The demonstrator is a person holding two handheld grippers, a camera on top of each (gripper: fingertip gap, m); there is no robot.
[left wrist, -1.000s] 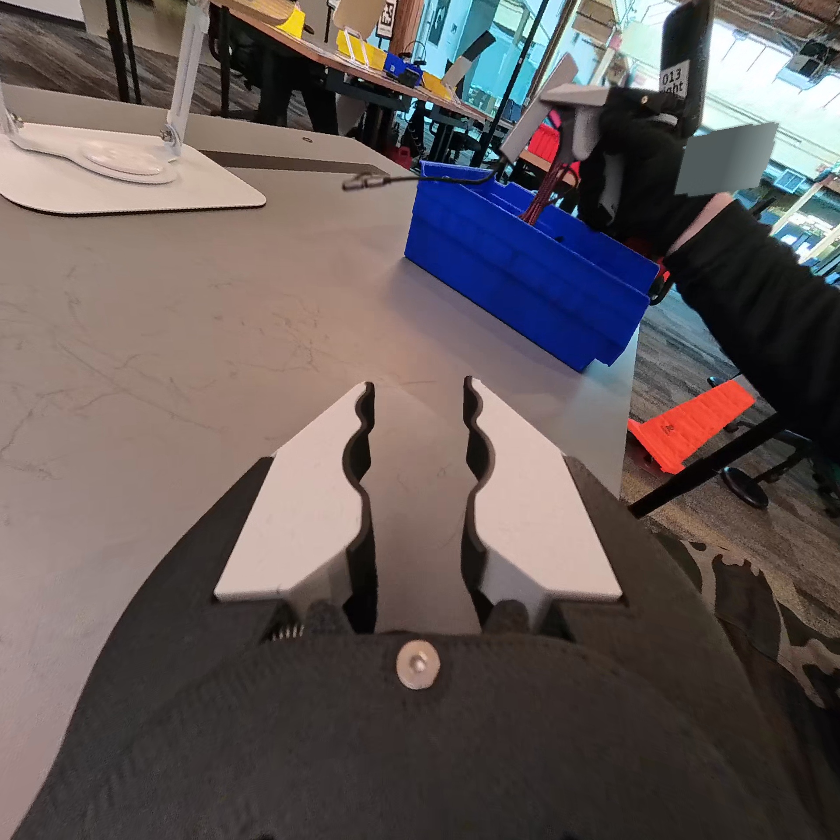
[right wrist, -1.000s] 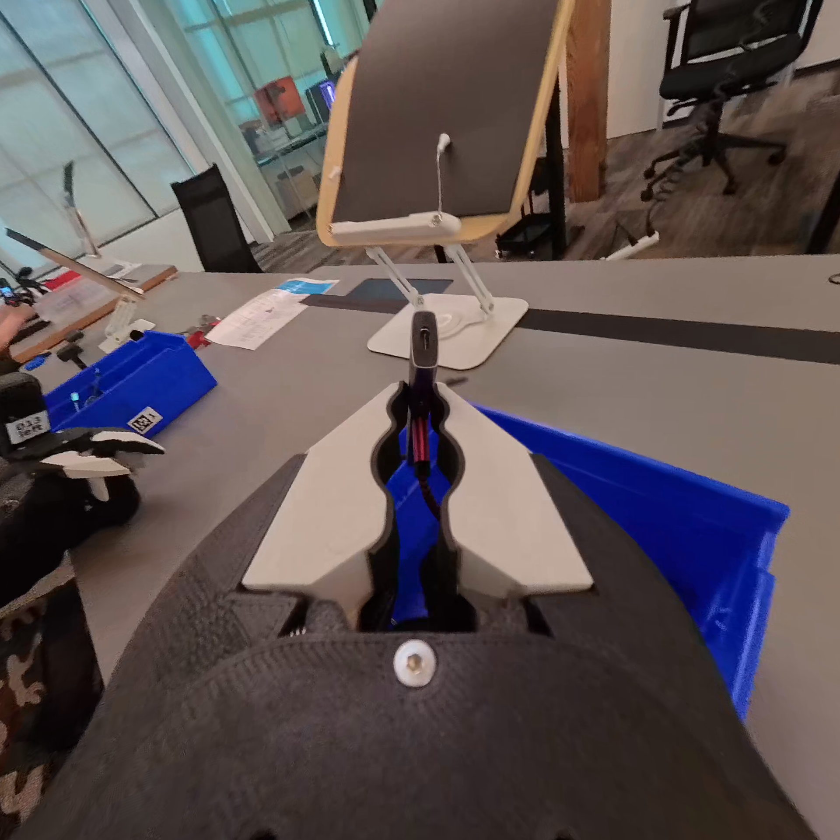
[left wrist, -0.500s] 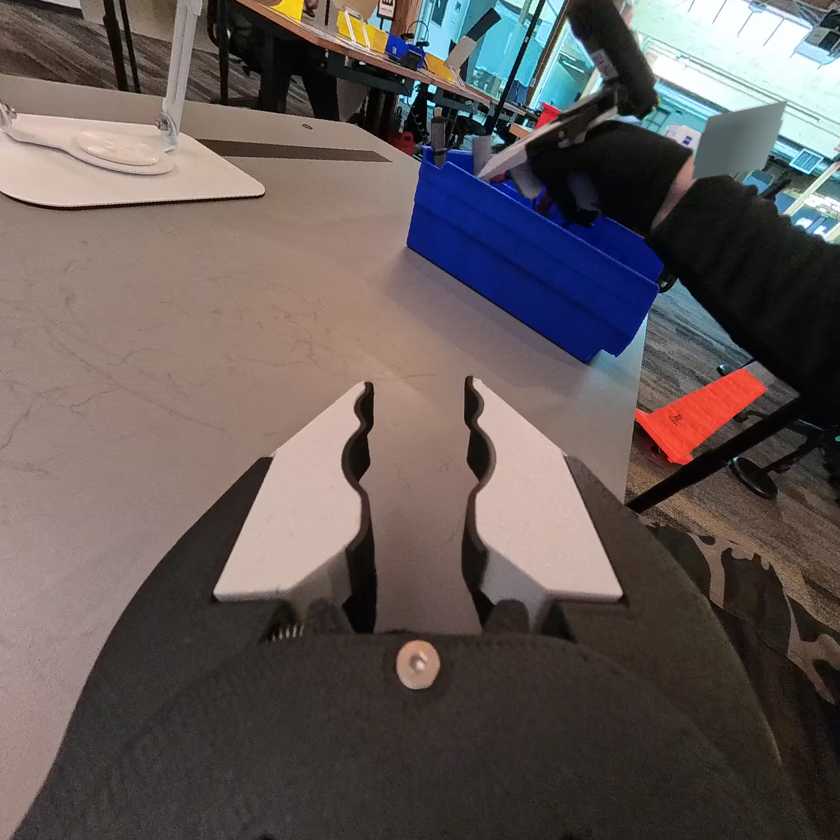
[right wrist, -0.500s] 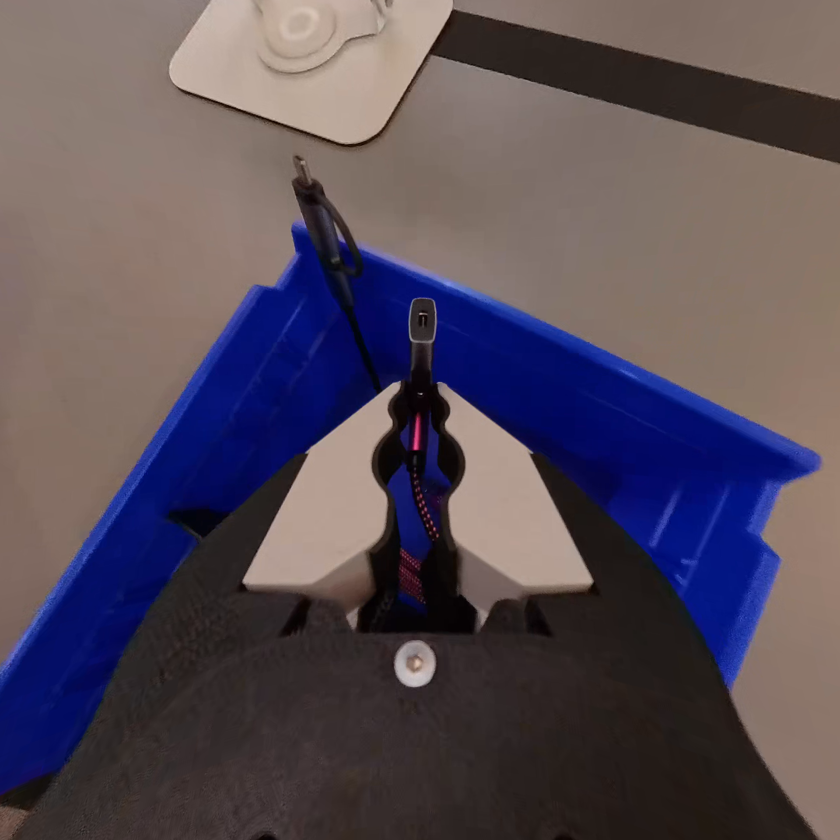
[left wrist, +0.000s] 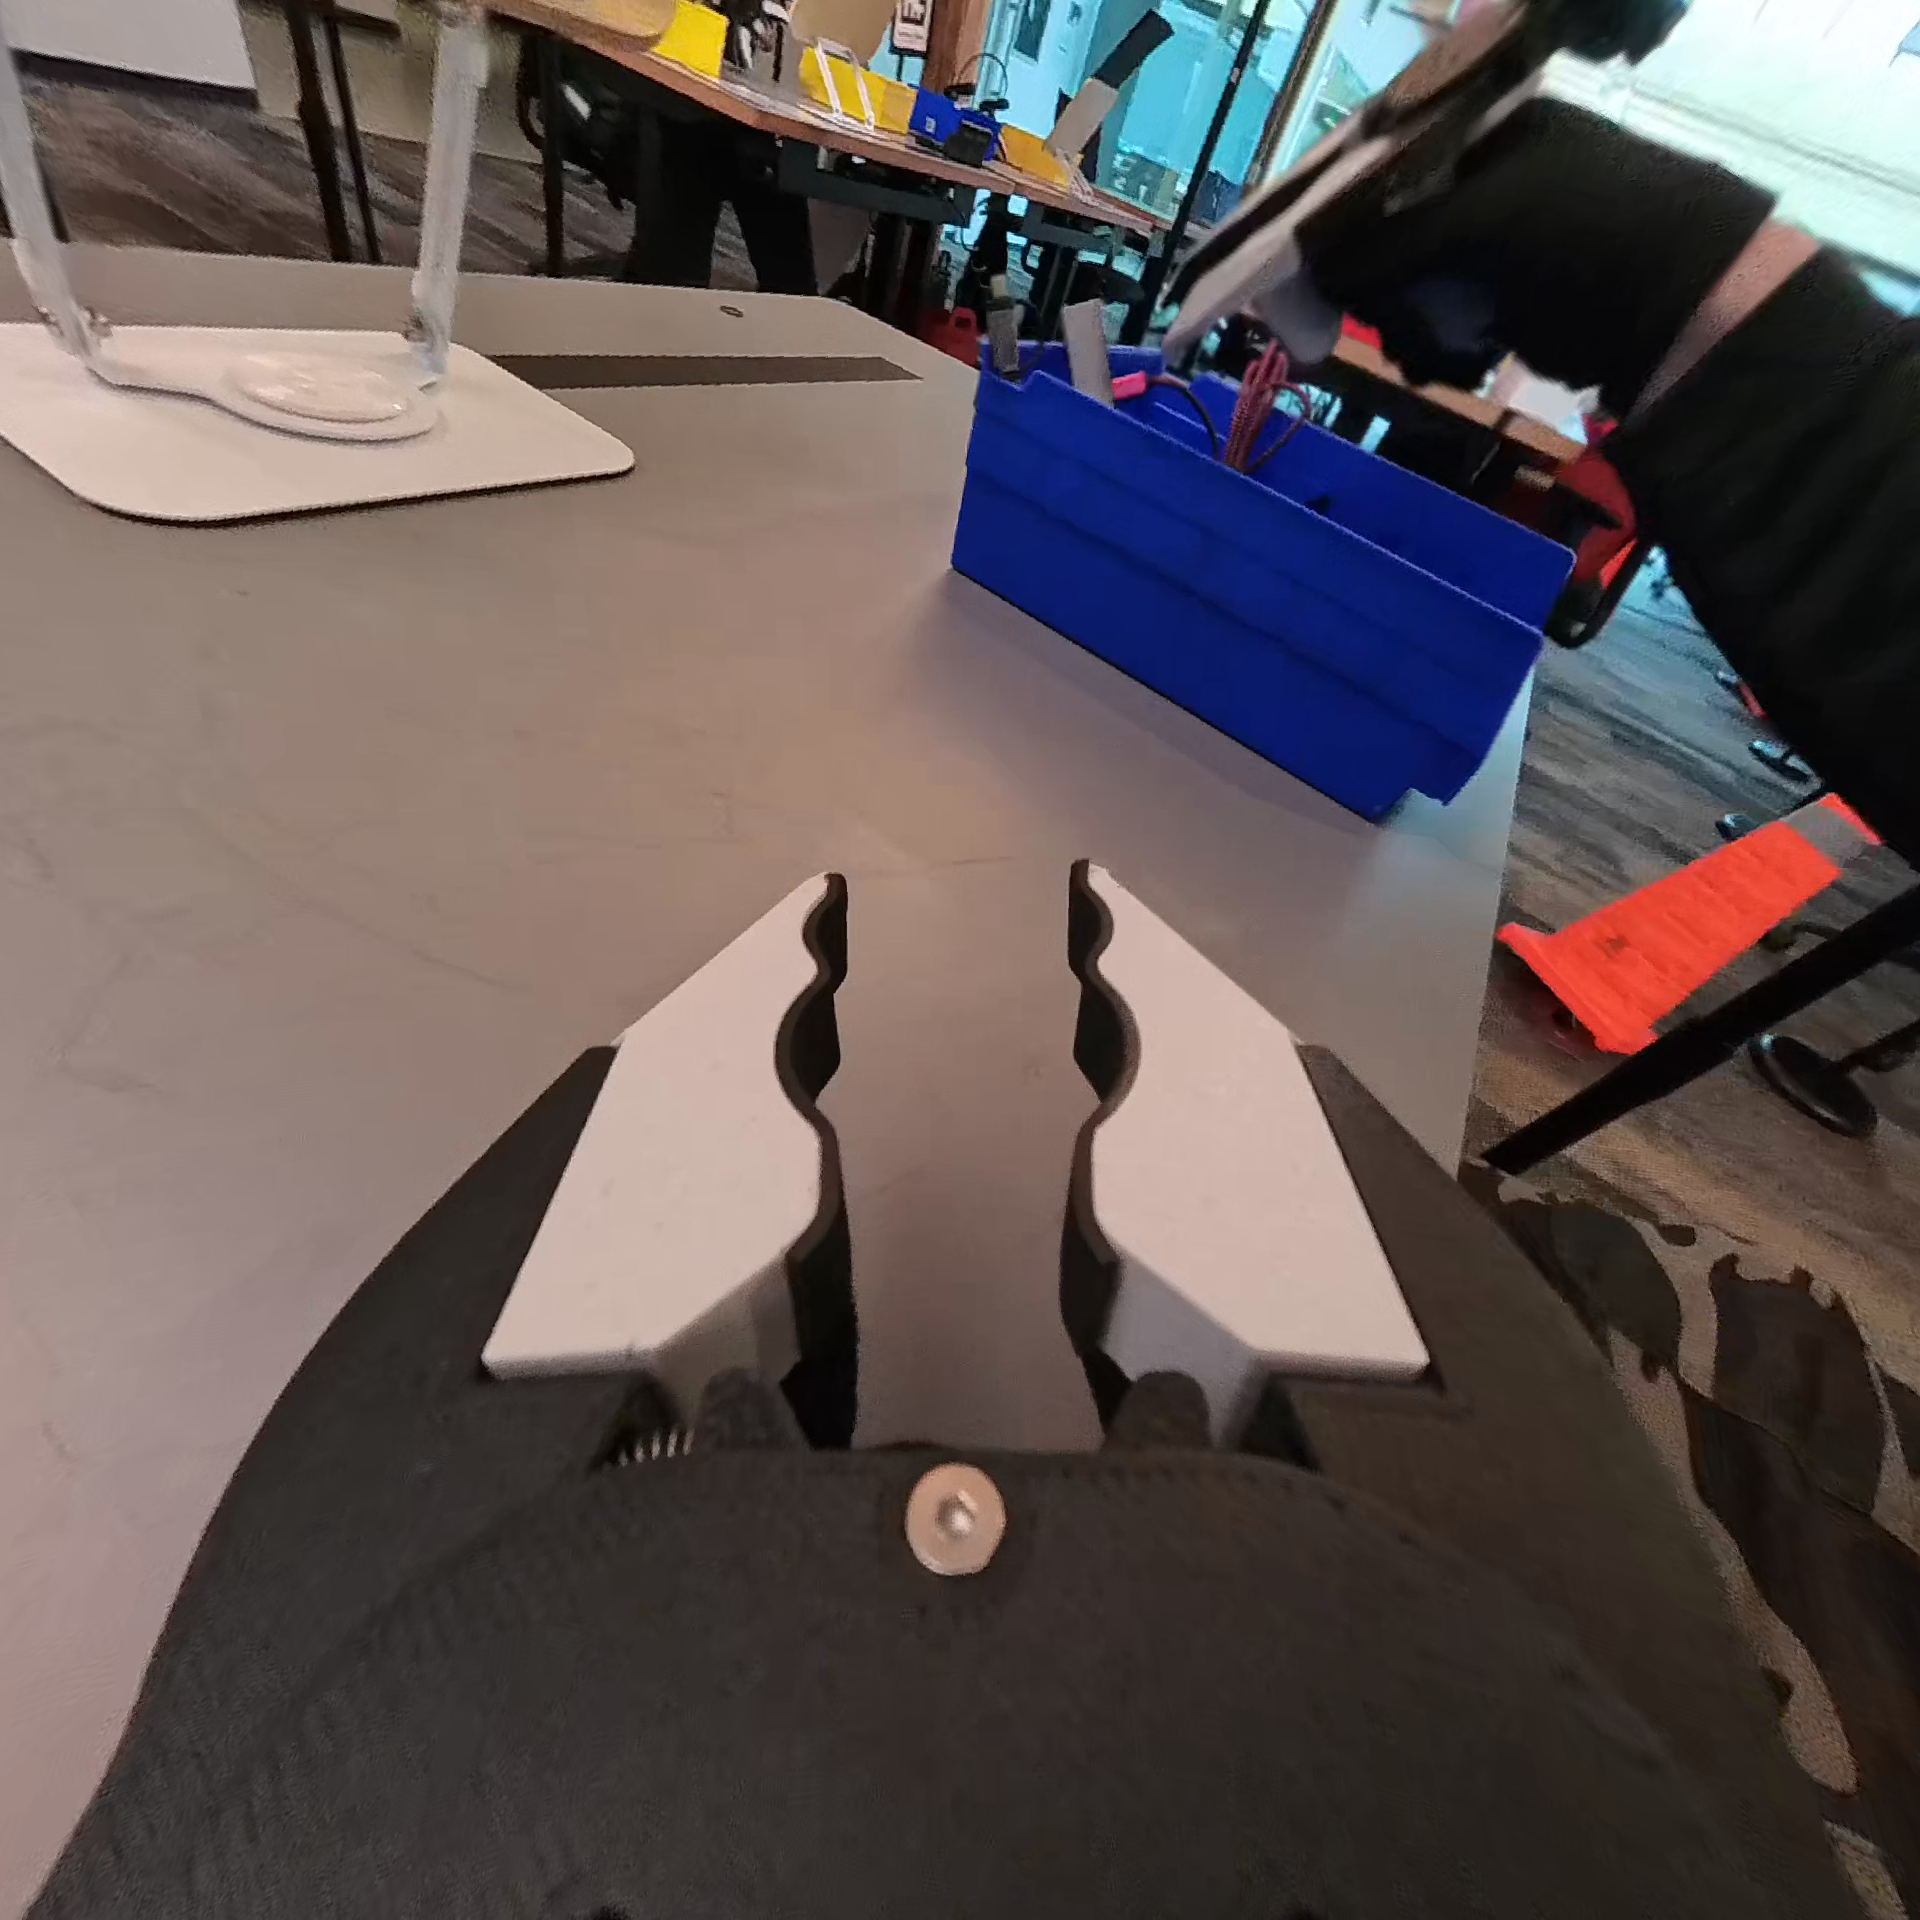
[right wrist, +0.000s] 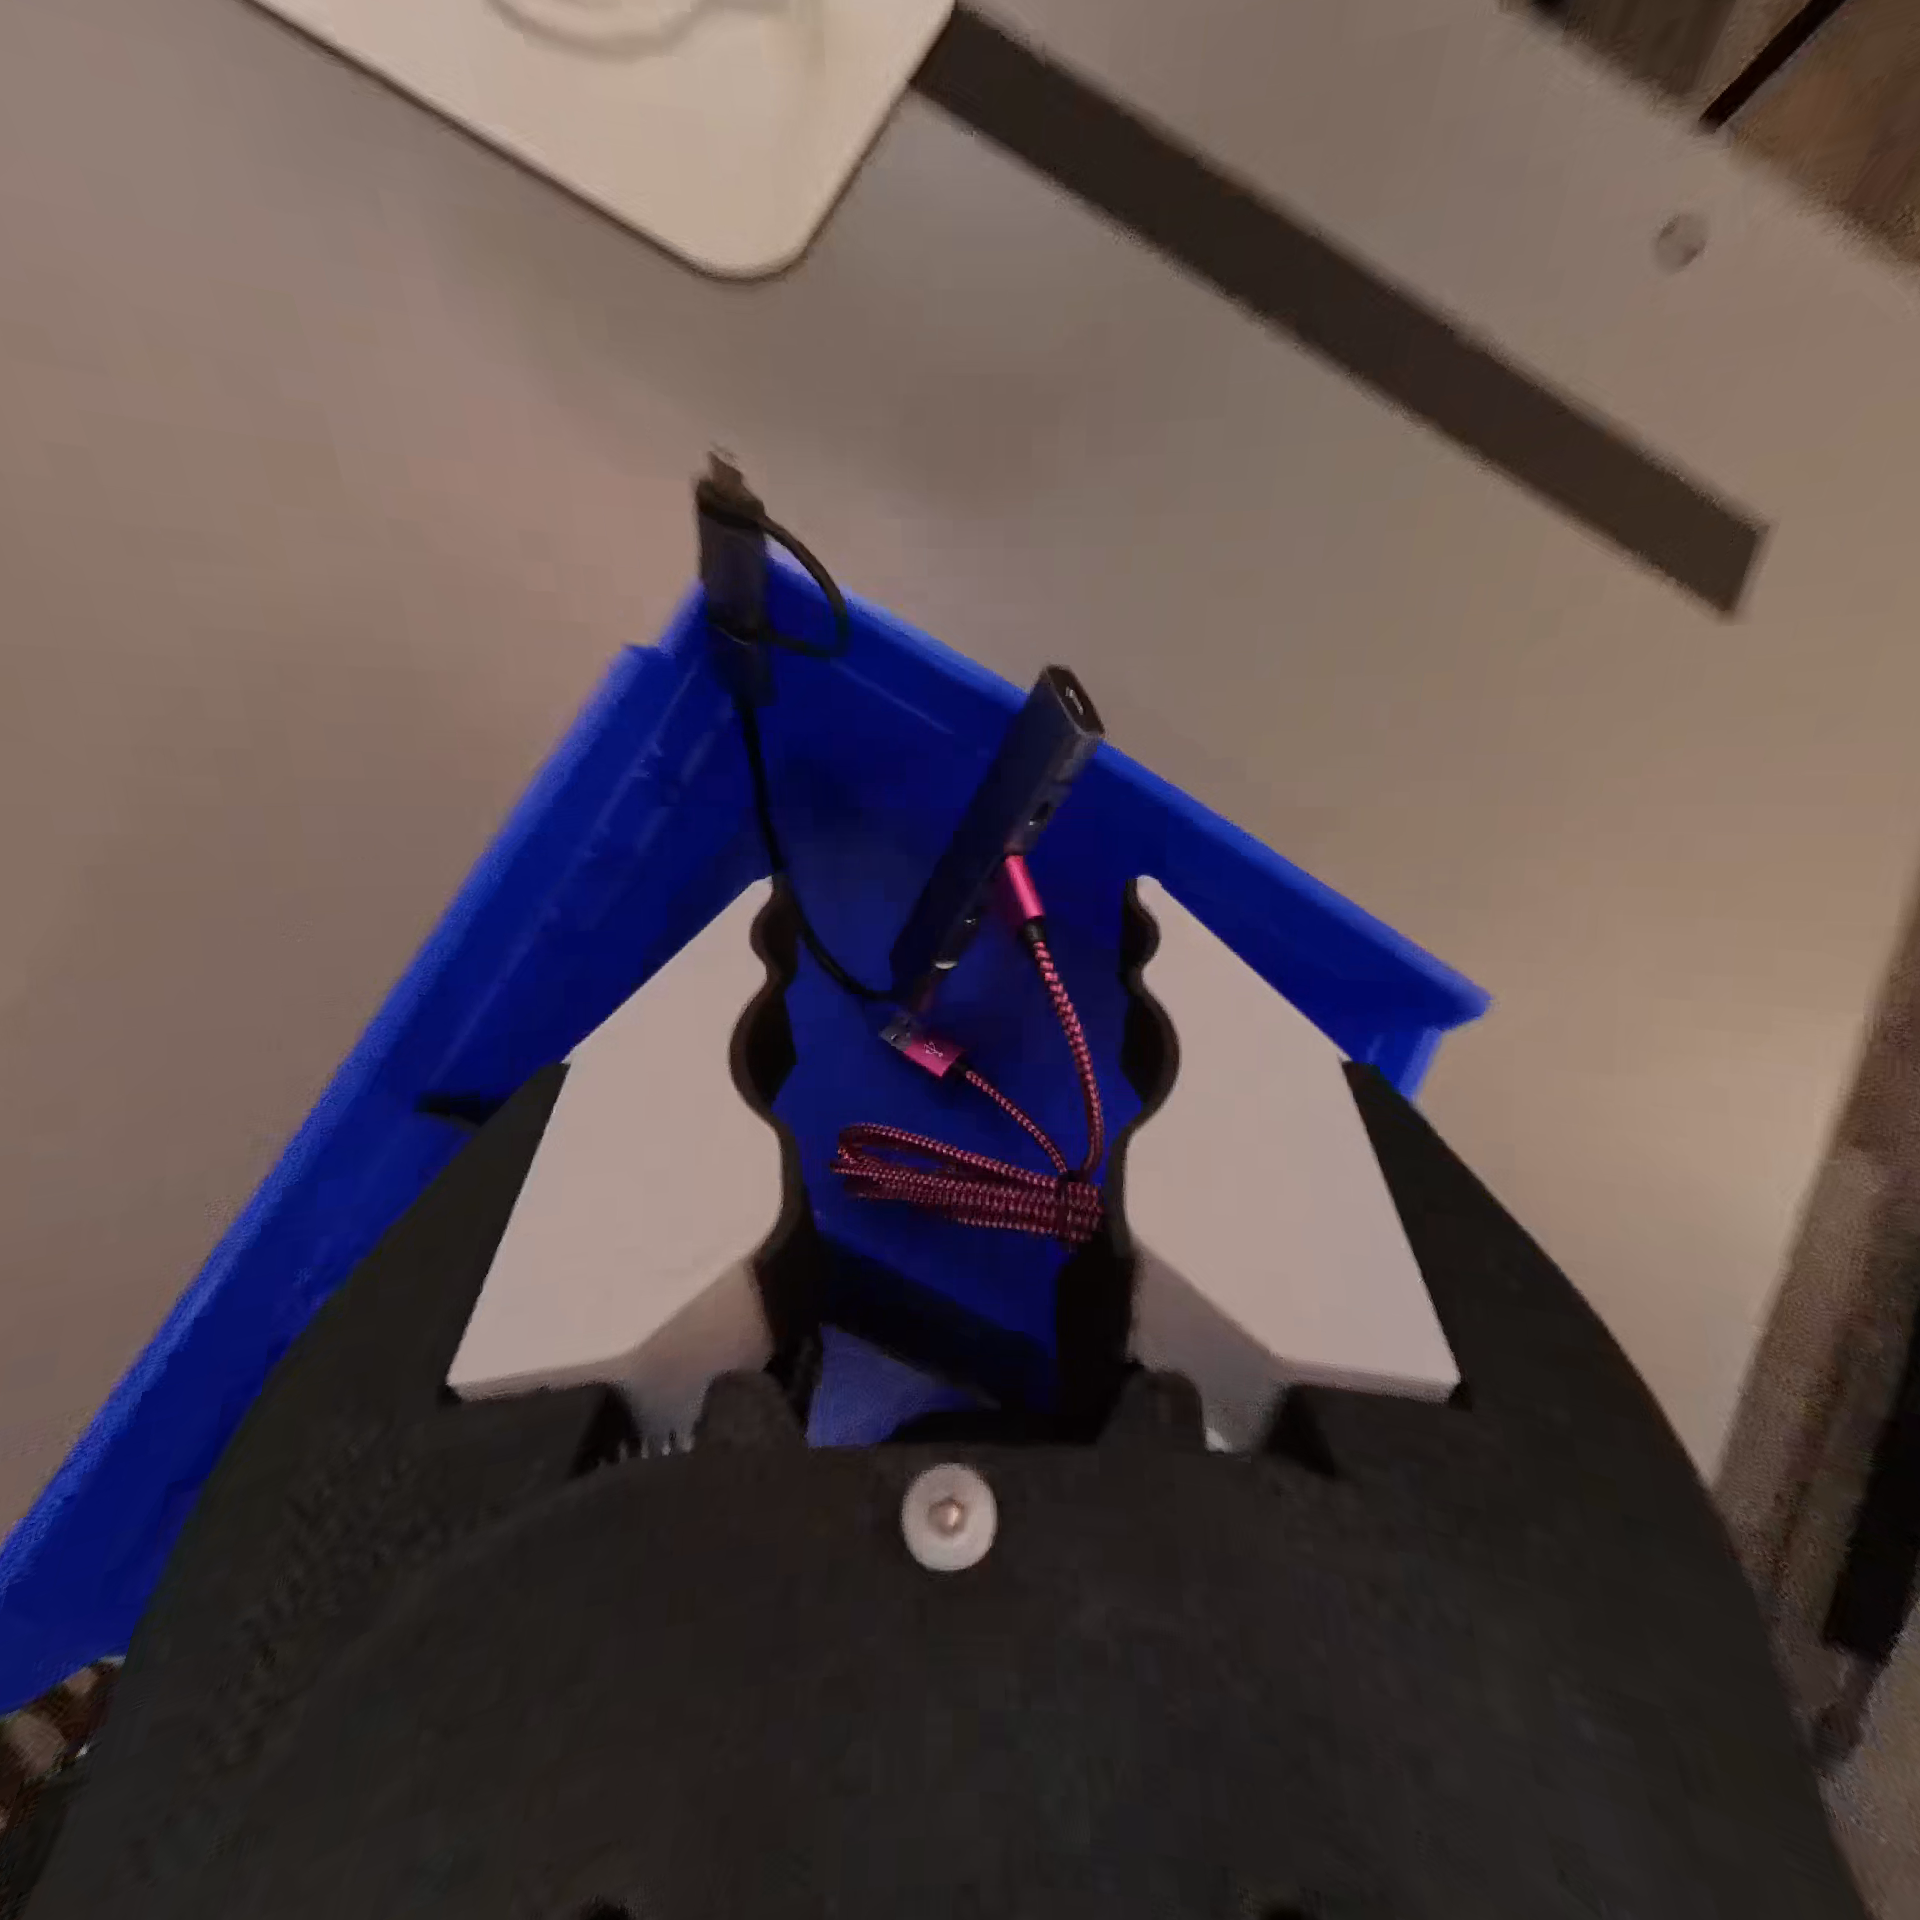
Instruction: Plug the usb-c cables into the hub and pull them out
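Observation:
My right gripper [right wrist: 956,891] is open above the blue bin [right wrist: 1299,894]. Its pads touch nothing. A dark hub [right wrist: 1023,790] leans against the bin's far wall, with one end above the rim. A pink braided cable [right wrist: 1070,1023] is plugged into the hub's side, and its coiled bundle lies on the bin floor. The hub's own black cable plug [right wrist: 727,540] hangs over the bin's corner. My left gripper [left wrist: 956,878] is open and empty over the grey table [left wrist: 416,831]. In the left wrist view the bin [left wrist: 1247,592] stands far right, with the right gripper [left wrist: 1247,281] blurred above it.
A white stand base [left wrist: 312,416] sits at the back left of the table and also shows in the right wrist view [right wrist: 623,125]. A black strip [right wrist: 1351,343] runs across the table behind the bin. The table's right edge is just past the bin. An orange object [left wrist: 1662,935] lies on the floor.
My right gripper tipped down over the bin, opened and let go of the hub with the pink cable, which now leans in the bin. My left gripper stayed open in place.

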